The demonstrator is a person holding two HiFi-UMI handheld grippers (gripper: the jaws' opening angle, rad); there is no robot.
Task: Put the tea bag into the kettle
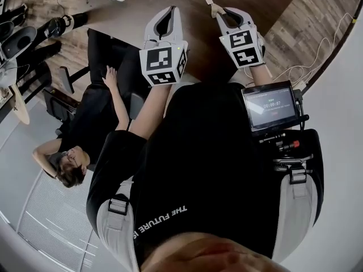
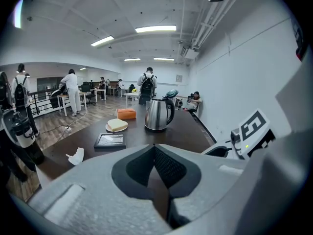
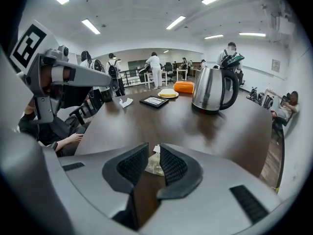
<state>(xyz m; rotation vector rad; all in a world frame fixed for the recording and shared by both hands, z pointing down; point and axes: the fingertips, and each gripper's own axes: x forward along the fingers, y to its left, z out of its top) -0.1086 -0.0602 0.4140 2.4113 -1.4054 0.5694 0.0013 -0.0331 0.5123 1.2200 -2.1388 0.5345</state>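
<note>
A steel kettle (image 3: 211,96) with a black handle stands upright on the dark brown table (image 3: 161,121), well ahead of both grippers; it also shows as the kettle (image 2: 157,114) in the left gripper view. My right gripper (image 3: 154,152) is shut on a pale tea bag (image 3: 155,164), pinched between its black pads above the table's near end. In the head view the tea bag (image 1: 214,7) sticks out at the tip of the right gripper (image 1: 226,13). The left gripper (image 2: 154,148) hovers beside it, jaws together, holding nothing. The kettle is out of the head view.
A crumpled tissue (image 2: 76,156), a black picture frame (image 2: 110,140), a plate with bread (image 2: 117,125) and an orange box (image 2: 126,113) lie left of the kettle. A person (image 1: 85,123) sits on a chair at the table's left edge. Cables (image 1: 317,55) run over the floor on the right.
</note>
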